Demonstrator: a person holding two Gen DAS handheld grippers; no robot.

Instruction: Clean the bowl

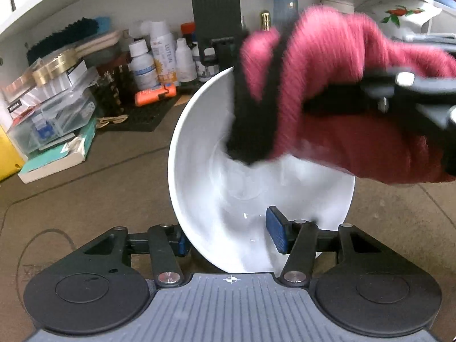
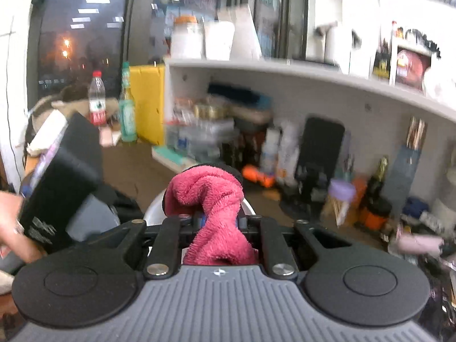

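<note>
The white, round ceramic bowl (image 1: 228, 188) is tilted up on its edge over the brown table top (image 1: 85, 199), its hollow facing the left wrist camera. Its lower rim sits between the blue-padded fingers (image 1: 275, 233) of the left gripper (image 1: 228, 236), one pad inside the hollow and the other behind the wall; whether the pads press on the wall cannot be told. A dark red terry cloth (image 1: 342, 99) with a black edge reaches into the bowl from the right and touches its inner wall, blurred. The right gripper (image 2: 219, 222) has its jaws closed tight on this cloth (image 2: 213, 199), which bunches up between the fingers; the bowl's rim (image 2: 154, 208) shows just beyond it. At the table's far edge, under a white shelf (image 1: 85, 0), stand white plastic bottles (image 1: 162, 54), an orange tool (image 1: 155, 94) and a stack of clear boxes (image 1: 51, 108).
</note>
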